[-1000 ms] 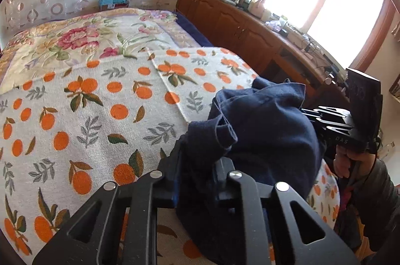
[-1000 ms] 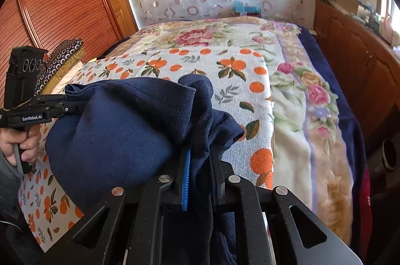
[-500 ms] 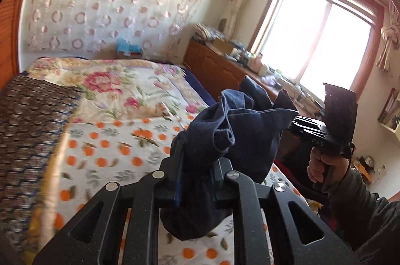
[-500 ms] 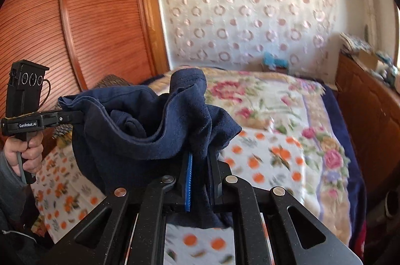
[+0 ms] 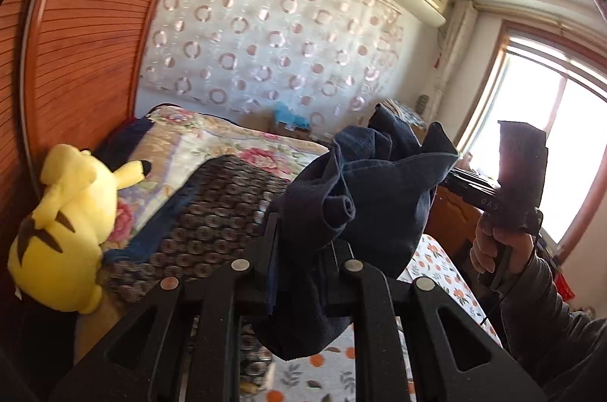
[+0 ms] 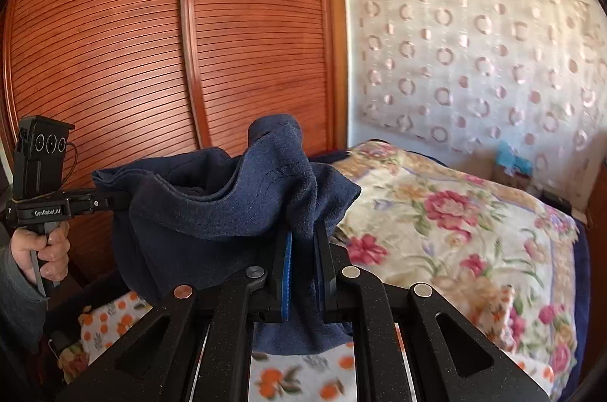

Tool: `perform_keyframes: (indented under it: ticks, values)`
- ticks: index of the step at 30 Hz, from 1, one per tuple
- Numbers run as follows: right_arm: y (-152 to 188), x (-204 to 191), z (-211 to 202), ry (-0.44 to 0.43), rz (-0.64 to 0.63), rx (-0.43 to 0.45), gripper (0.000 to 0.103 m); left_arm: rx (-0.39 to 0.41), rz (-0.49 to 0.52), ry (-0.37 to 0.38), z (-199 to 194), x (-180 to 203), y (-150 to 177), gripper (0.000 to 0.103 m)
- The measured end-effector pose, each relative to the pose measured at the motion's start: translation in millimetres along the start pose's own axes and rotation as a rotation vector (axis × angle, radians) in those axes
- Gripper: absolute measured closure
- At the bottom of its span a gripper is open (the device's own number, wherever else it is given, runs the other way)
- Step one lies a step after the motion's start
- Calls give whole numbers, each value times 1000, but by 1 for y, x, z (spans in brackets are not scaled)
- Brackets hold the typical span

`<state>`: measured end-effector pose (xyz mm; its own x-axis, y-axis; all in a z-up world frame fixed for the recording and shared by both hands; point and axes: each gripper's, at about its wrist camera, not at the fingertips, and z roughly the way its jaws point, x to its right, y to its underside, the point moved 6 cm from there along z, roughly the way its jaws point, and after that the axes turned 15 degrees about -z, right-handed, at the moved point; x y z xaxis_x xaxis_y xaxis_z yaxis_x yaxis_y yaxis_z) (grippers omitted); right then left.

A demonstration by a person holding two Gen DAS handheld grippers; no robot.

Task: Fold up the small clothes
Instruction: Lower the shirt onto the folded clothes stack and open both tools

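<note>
A small navy garment (image 5: pixel 379 204) hangs bunched in the air above the bed, stretched between both grippers. In the left wrist view my left gripper (image 5: pixel 303 238) is shut on one edge of it, and cloth droops below the fingers. My right gripper (image 5: pixel 449 180) pinches the far corner at the right, held by a hand in a grey sleeve. In the right wrist view my right gripper (image 6: pixel 301 235) is shut on the navy garment (image 6: pixel 212 212), with a blue pad showing beside the cloth. My left gripper (image 6: pixel 121 201) holds the other corner at the left.
A yellow plush toy (image 5: pixel 64 219) and a dark patterned cushion (image 5: pixel 227 212) lie at the bed's left side by the wooden wardrobe (image 6: pixel 151 60). A floral quilt (image 6: pixel 455 231) covers the far bed, an orange-print sheet (image 6: pixel 296 379) lies below. A wooden cabinet (image 5: pixel 451 216) stands under the window.
Both grippers have lifted the navy garment off the orange-print sheet and swung left towards the wardrobe. The cloth now hangs free in the air. Both grips stayed shut.
</note>
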<state>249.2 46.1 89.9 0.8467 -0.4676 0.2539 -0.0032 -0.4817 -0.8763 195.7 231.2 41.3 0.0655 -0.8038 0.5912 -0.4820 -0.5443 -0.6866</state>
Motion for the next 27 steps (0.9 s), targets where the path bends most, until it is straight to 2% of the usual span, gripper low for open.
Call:
perform_keyframes:
  ticks: [3,7,10,13,16,20,21,23,24,25,27]
  values:
    - [-9,16,40,-45,-14,-22,94,-1,-26,-38,6,-26,-4,86]
    - [-14,41,122,-81,-43,-121,94,-41,-102,-122,34,-82,4,86]
    - [-11,51,182,-80,-52,-178,96,-54,-139,-150,42,-105,14,86]
    - [-14,67,221,-49,-25,-200,96,-60,-152,-176,46,-120,21,85]
    - [-30,79,234,21,-3,-173,91,-50,-154,-181,42,-125,25,85]
    - [-34,55,206,45,7,-78,90,-14,-147,-186,35,-127,29,84]
    - [-28,54,199,51,8,-72,87,-10,-144,-190,35,-127,31,84]
    - [-11,58,186,54,55,-62,70,-12,-134,-197,37,-129,33,84]
    - [0,58,179,60,73,-73,52,-16,-134,-199,37,-130,33,84]
    - [11,62,173,72,95,-85,40,-17,-132,-201,38,-132,34,84]
    - [22,48,156,62,141,-102,35,-16,-129,-205,38,-132,34,84]
